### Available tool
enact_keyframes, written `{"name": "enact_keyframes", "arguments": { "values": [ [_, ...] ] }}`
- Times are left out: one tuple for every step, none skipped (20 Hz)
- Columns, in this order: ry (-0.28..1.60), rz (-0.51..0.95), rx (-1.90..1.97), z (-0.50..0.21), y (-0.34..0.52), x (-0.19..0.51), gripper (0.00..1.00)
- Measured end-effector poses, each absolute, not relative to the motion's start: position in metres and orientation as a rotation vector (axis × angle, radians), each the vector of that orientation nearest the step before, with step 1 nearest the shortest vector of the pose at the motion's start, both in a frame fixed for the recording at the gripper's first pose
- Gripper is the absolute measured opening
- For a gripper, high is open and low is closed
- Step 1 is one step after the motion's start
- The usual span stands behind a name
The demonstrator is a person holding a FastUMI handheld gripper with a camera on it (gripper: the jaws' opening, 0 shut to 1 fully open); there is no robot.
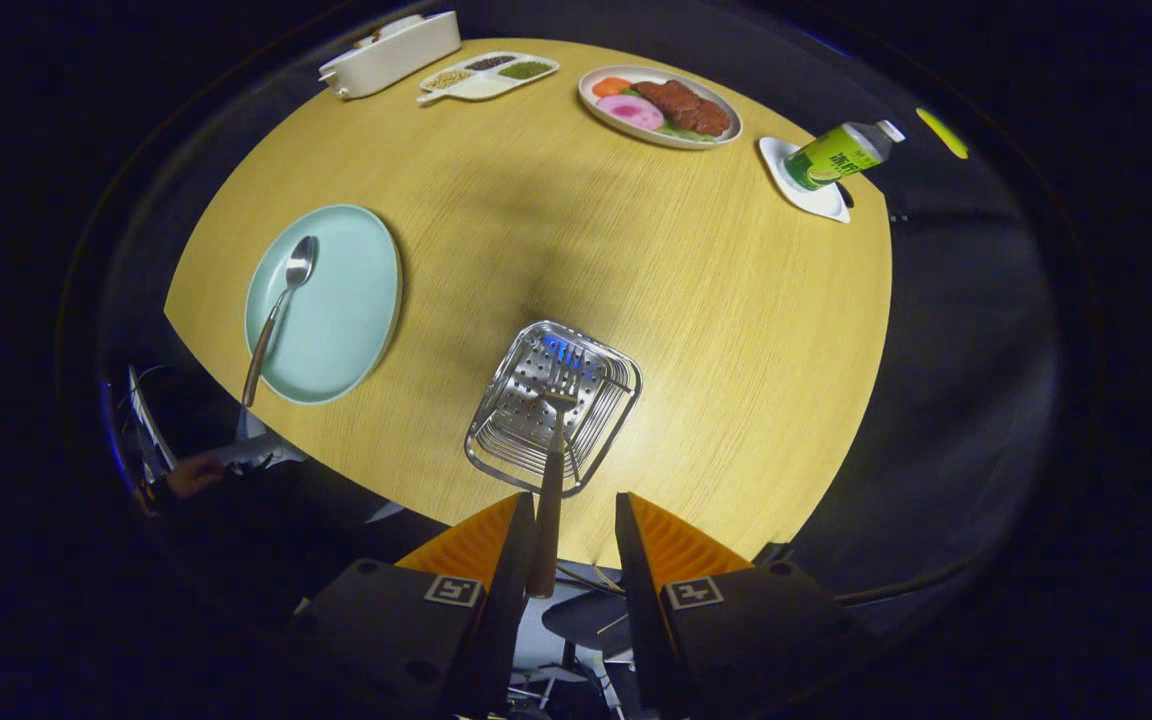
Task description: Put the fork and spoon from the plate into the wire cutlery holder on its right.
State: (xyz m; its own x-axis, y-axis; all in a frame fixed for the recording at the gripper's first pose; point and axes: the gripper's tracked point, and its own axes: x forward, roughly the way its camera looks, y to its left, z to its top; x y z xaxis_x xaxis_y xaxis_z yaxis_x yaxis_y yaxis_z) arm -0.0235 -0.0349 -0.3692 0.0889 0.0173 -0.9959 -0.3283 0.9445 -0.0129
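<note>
Fork: tines in wire cutlery holder, handle against left finger of claw. Claw open, no pinch. Spoon on plate, left of holder. Spoon rigid, light, slick; grip mid-handle.

The gripper points down from above, its two orange fingers parted with a gap between them; a handle leans against the left finger, the right finger stands apart from it
</note>
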Motion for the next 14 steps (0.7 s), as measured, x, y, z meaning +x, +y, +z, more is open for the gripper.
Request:
{"name": "enact_keyframes", "arguments": {
  "values": [
    [1.416,0.247,-0.245,-0.363,-0.032,-0.022,0.52],
    [1.360,0.247,-0.235,-0.358,-0.027,-0.020,0.53],
    [1.304,0.240,-0.231,-0.352,-0.021,-0.017,0.55],
    [1.248,0.243,-0.225,-0.345,-0.011,-0.017,0.57],
    [1.199,0.244,-0.214,-0.337,0.000,-0.016,0.59],
    [1.152,0.253,-0.189,-0.328,0.014,-0.016,0.61],
    [1.113,0.267,-0.155,-0.320,0.033,-0.017,0.63],
    [1.079,0.287,-0.111,-0.314,0.055,-0.017,0.63],
    [1.060,0.314,-0.072,-0.310,0.078,-0.019,0.64],
    [1.054,0.343,-0.042,-0.308,0.099,-0.024,0.64],
    [1.053,0.373,-0.018,-0.308,0.122,-0.028,0.64],
    [1.049,0.396,0.000,-0.310,0.143,-0.030,0.64],
    [1.049,0.416,0.013,-0.314,0.163,-0.030,0.64],
    [1.058,0.433,0.022,-0.321,0.182,-0.032,0.64]
  ]
}}
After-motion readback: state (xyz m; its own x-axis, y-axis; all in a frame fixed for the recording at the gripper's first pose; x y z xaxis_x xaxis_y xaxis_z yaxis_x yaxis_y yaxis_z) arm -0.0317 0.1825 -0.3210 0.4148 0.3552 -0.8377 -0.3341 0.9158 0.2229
